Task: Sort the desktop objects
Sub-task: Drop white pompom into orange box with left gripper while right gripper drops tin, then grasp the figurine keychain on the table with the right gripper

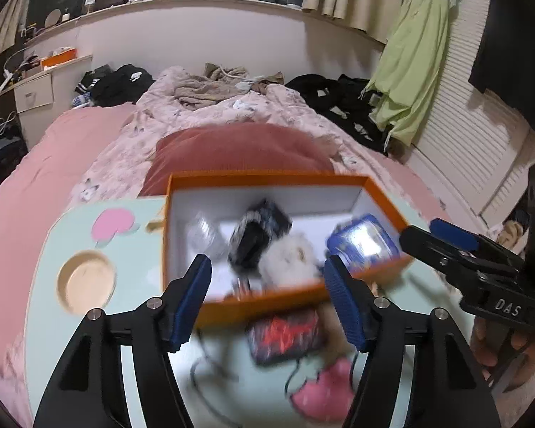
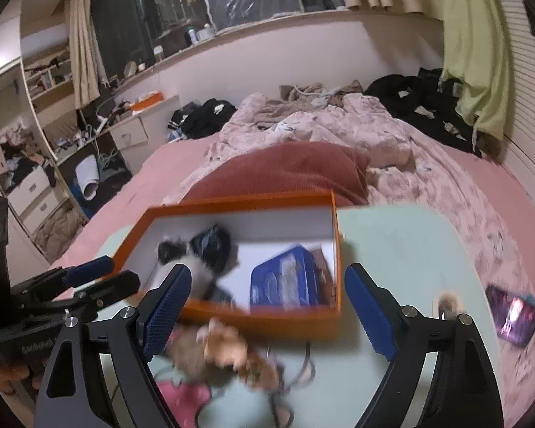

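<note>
The left gripper [image 1: 267,299] has its jaws partly apart with nothing clamped between them; beyond its fingertips the near wall of the orange box [image 1: 267,303] shows through the gap. The right gripper [image 2: 267,310] has its jaws wide apart and is likewise empty, the same box [image 2: 232,317] just ahead of it.

The box rests on a pale green surface [image 1: 132,246] set on a bed [image 1: 35,178]. Ahead of the left gripper, inside the box, lie a black item [image 1: 256,235], a white fluffy thing [image 1: 292,256] and, toward the right fingertip, a blue case [image 1: 363,242]. A clear, blurred item [image 1: 203,235] sits ahead of the left fingertip.

Below the left gripper, on the near side of the box, lie a dark card with red print [image 1: 285,331], a pink item [image 1: 324,388] and a black cable [image 1: 210,367]. To its left a round cup recess [image 1: 85,281] sits in the surface.

Under the right gripper a tan plush toy [image 2: 228,349] lies just short of the box, too blurred to tell whether it touches the wall. Far to that gripper's right a phone [image 2: 513,314] lies at the edge of the surface. A red pillow [image 2: 285,171] lies beyond the box.
</note>
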The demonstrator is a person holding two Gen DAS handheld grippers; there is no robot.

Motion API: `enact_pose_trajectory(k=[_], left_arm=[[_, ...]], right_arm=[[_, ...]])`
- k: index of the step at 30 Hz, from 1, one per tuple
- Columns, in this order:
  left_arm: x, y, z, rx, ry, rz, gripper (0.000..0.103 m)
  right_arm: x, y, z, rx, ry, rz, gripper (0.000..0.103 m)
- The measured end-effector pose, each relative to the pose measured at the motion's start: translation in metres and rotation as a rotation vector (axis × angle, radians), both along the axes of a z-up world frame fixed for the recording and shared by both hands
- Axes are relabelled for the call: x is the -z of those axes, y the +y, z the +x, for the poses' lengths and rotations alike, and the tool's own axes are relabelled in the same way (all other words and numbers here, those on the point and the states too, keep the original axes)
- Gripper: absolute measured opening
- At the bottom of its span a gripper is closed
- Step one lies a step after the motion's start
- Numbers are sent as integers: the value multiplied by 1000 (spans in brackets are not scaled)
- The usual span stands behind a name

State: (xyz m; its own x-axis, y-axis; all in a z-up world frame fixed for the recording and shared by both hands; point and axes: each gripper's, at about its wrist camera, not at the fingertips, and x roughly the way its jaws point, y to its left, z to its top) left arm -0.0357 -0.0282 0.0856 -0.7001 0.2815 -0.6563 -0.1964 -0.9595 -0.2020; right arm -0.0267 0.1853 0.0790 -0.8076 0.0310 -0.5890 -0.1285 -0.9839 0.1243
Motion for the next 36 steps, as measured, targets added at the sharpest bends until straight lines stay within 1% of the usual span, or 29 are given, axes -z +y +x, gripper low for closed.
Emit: enact_pose_trajectory(k=[2,3,4,8,10,11,12,13,14,15,20,25,29,30,33,35,36], left_arm=[[5,3,18,25,-12,-24,70],[9,6,28,35,-19,-44,74],[14,9,36,40,-28,-66,76],[38,22,57,68,-87,-154,76],[53,25,61,62,-120,-180,76],[59,23,60,56,-143,-189,76],[67,22,60,32,-140,-206,87],[72,21,58,15,-155,-212,98],[75,20,55,10,-167,-204,101],[78,20,52,1,-174,-205,103],[87,25,50,1,-170,-204,103],[91,28,48,-1,-166,-203,103],[88,26,47,-2,-166,-201,103],[82,23,50,-4,-165,-200,103],[80,23,53,-5,-162,-199,103],[79,23,55,-5,-161,-198,103],[79,23,55,-5,-160,-197,103]], right_arm=[[10,-8,19,-8,-19,24,88],[15,-12,25,-14,-35,46,88],[21,-19,33,-24,-58,82,88],[46,-44,55,-74,-137,216,88],[59,-49,60,-88,-174,248,89],[65,-47,60,-84,-188,243,89],[74,-41,58,-62,-220,221,89],[80,-33,57,-36,-239,183,98],[79,-28,58,-11,-244,173,100],[77,-25,58,6,-243,175,100],[67,-22,66,11,-233,177,100],[65,-20,70,9,-226,173,100],[67,-22,67,4,-217,159,100],[68,-22,65,1,-214,153,100],[68,-21,62,-13,-210,136,99],[67,-23,58,-29,-210,131,90],[66,-23,55,-36,-206,124,87]])
